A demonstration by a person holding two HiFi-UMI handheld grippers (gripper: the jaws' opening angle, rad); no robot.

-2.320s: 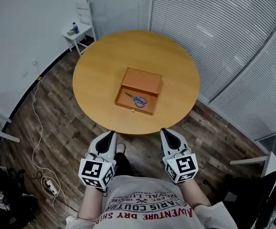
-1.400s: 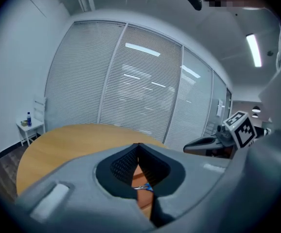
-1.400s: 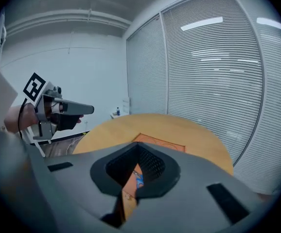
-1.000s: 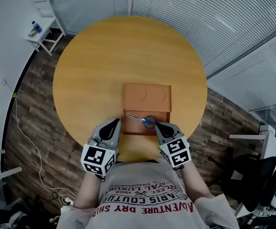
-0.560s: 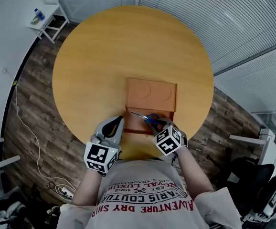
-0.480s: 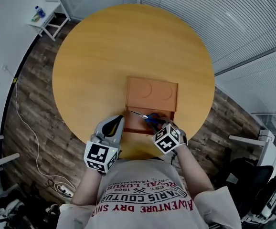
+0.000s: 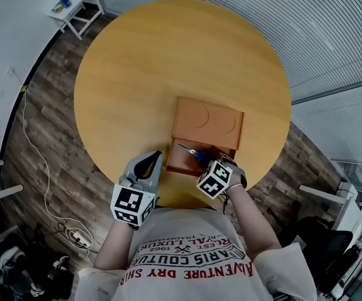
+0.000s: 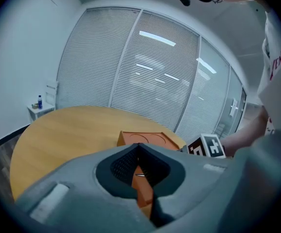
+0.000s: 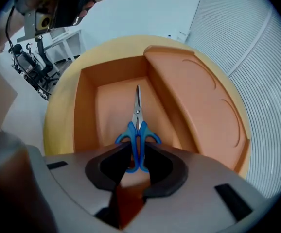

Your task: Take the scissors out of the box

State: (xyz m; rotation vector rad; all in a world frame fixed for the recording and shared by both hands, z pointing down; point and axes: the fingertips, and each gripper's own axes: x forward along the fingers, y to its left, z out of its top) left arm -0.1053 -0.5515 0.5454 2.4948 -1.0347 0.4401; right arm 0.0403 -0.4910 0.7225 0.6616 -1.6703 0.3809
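- Scissors (image 9: 136,118) lie flat inside open box (image 9: 84,115) on counter (image 7: 137,74).
- Right gripper (image 9: 136,147): jaws just opened, wide apart, straddling blue handles, not pressing.
- Left gripper (image 8: 138,147): jaws together, empty, beside box.

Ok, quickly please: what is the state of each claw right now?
Left claw: closed, holding nothing.
Right claw: open, its jaws have just been opening; the scissors lie between them, not gripped.
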